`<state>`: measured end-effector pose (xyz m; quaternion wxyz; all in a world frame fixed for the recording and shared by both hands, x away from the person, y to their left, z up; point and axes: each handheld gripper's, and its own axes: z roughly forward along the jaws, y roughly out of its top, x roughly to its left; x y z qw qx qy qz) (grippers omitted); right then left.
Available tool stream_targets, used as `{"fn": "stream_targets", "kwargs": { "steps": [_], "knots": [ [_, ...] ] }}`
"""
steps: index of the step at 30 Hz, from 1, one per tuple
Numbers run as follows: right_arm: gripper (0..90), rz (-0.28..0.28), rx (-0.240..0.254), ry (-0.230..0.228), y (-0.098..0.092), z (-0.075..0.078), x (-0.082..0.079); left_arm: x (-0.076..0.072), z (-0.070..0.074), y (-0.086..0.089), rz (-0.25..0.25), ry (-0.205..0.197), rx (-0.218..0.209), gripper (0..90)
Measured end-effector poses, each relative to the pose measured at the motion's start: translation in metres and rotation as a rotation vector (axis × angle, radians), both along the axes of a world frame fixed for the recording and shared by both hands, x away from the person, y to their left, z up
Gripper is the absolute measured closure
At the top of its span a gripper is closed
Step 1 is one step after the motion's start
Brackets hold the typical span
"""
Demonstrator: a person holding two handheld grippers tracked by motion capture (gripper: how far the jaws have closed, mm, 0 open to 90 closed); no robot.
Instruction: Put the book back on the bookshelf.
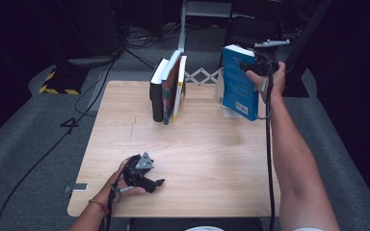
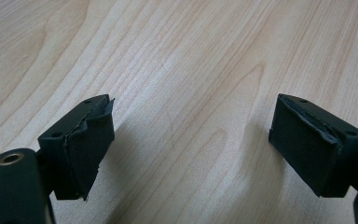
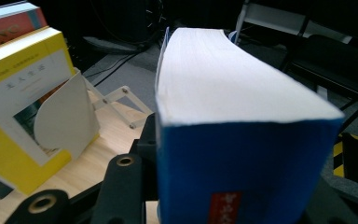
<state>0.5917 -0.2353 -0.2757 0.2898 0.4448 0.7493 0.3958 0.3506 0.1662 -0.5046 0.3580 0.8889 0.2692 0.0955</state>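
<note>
My right gripper (image 1: 256, 67) is shut on a thick blue book (image 1: 238, 83) and holds it upright above the table's far right corner. In the right gripper view the blue book (image 3: 242, 154) stands between the jaws, white page edges up, with a red label on the spine. Three books (image 1: 168, 86) lean together at the back middle of the wooden table (image 1: 197, 159); the yellow book (image 3: 18, 107) among them is at the left of the right gripper view, behind a white bookend plate (image 3: 65, 116). My left gripper (image 1: 150, 185) rests open on the table near the front left, nothing between its pads (image 2: 86, 144).
A white expanding bookend rack (image 1: 203, 76) runs along the table's back edge between the leaning books and the blue book. Cables and a yellow-and-black striped base (image 1: 58, 82) lie on the grey floor to the left. Dark furniture stands behind the table.
</note>
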Motion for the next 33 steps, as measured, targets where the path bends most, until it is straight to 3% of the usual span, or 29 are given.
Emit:
{"fn": "stream_targets", "kwargs": {
  "steps": [4, 9, 15, 18, 33],
  "knots": [
    [61.1, -0.015, 0.003, -0.009, 0.002, -0.005, 0.006, 0.000, 0.000, 0.000, 0.000, 0.000, 0.001, 13.9],
    [61.1, -0.047, 0.046, -0.022, 0.003, -0.013, 0.015, 0.000, 0.000, 0.000, 0.000, 0.000, 0.001, 13.9],
    [61.2, -0.050, 0.033, -0.036, 0.011, -0.016, 0.020, 0.000, 0.000, 0.000, -0.001, 0.000, 0.001, 13.9],
    [61.1, -0.061, 0.052, -0.046, 0.014, -0.019, 0.023, 0.000, 0.000, 0.000, -0.001, 0.000, 0.001, 13.9],
    [61.1, -0.090, 0.088, -0.100, 0.019, -0.040, 0.021, 0.000, 0.000, 0.000, -0.003, 0.000, 0.001, 13.9]
  ]
}}
